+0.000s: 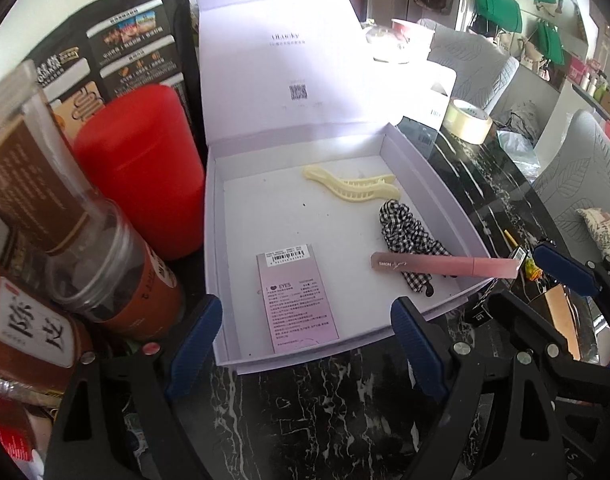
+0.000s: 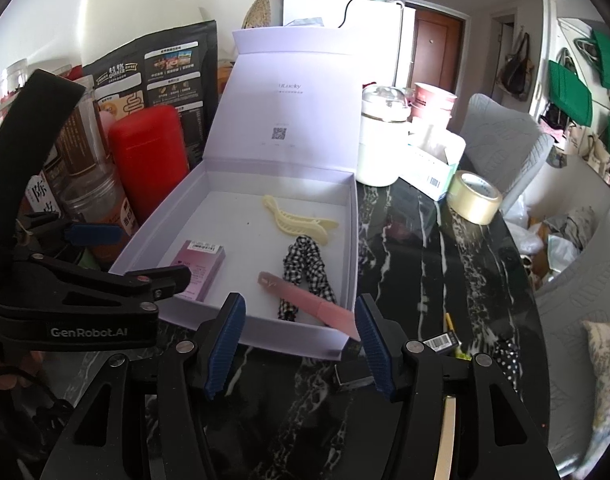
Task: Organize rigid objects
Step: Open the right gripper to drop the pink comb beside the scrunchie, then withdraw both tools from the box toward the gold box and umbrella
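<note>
An open white gift box sits on the black marble table with its lid up. Inside lie a cream hair clip, a black-and-white checked scrunchie and a pink flat carton. A long pink stick box rests across the box's front right rim, sticking out. My left gripper is open and empty at the box's near edge. My right gripper is open, just in front of the pink stick's outer end.
A red canister, jars and a black pouch crowd the box's left side. A tape roll, a white pot, cups and a carton stand at the back right. Small items lie near the table's right edge.
</note>
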Demonstrator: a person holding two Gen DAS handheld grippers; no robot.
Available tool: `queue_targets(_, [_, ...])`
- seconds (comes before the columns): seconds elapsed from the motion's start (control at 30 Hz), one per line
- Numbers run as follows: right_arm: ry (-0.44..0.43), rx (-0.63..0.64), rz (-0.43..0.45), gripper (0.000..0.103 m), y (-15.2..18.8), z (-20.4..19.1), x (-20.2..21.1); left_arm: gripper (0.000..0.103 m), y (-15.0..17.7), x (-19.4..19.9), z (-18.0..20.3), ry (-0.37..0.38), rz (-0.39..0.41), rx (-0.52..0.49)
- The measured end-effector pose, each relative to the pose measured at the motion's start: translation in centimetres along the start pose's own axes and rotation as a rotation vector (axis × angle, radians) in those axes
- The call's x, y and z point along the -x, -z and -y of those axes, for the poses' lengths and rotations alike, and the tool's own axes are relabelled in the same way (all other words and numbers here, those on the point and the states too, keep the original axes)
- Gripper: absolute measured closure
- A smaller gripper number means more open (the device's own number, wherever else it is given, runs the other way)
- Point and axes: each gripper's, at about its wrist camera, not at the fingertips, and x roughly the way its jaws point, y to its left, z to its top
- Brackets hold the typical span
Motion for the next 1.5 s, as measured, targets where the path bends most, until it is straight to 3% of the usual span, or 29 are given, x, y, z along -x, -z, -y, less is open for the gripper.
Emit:
queue_targets(0.73, [0.035, -0.012, 0.099, 0.041, -0.3, 0.8, 6.3, 0.016, 0.8, 7.1, 1.5, 0.062, 0.130, -0.033])
queue_targets(0.93, [0.077, -0.022, 0.128, 0.034, 1.0, 1.4, 8.8, 0.016, 2.0, 8.7, 3.0, 0.074, 0.152, -0.060])
queue_targets(1.5, [0.218, -0.124, 0.121, 0.034, 6.8, 4.8, 14.6, 0.016, 5.6, 9.9, 9.6, 0.219, 0.125, -0.178])
